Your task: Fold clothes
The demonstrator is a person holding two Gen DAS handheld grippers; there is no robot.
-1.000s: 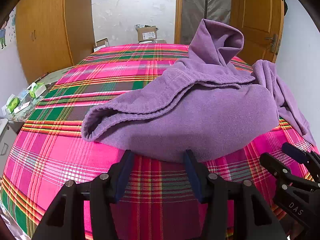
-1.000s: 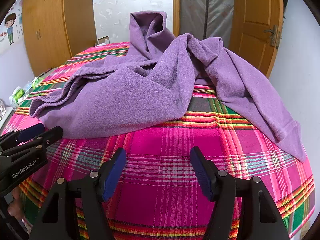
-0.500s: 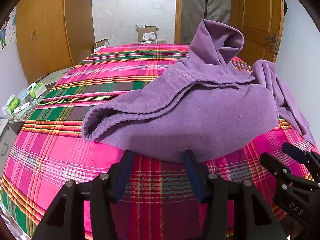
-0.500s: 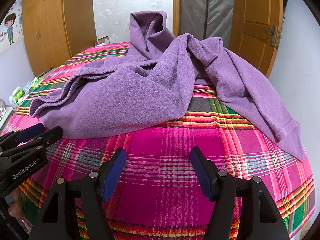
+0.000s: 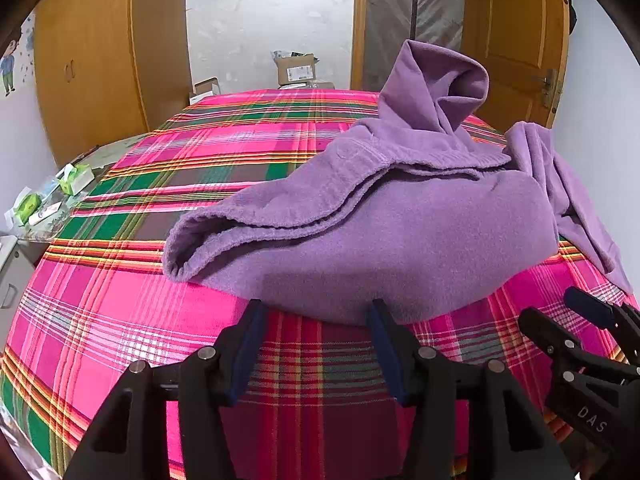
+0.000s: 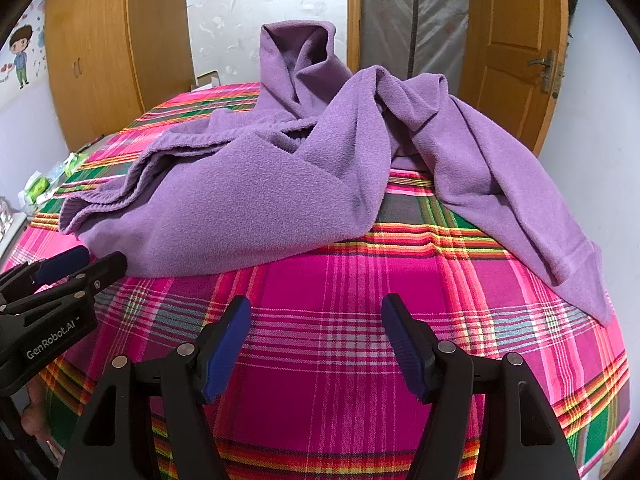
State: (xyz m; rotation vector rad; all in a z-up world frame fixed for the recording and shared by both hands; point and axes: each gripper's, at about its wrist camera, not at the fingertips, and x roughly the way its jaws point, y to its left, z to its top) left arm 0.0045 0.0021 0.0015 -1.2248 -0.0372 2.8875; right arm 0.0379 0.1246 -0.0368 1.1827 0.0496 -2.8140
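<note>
A purple fleece garment (image 5: 400, 232) lies crumpled on the pink plaid bed cover (image 5: 120, 312), one part bunched up into a peak at the back. In the right wrist view the same garment (image 6: 248, 200) spreads across the bed, a long sleeve trailing toward the right edge. My left gripper (image 5: 316, 312) is open just short of the garment's near hem, nothing between its fingers. My right gripper (image 6: 316, 312) is open over bare bed cover (image 6: 340, 360), in front of the garment. Each gripper shows in the other's view: the right gripper (image 5: 560, 312), the left gripper (image 6: 96, 258).
Wooden wardrobe doors (image 5: 100, 60) stand at the left and a wooden door (image 5: 516, 32) at the back right. Cardboard boxes (image 5: 296, 68) sit beyond the bed's far end. Small green packets (image 5: 76, 176) lie on a low surface left of the bed.
</note>
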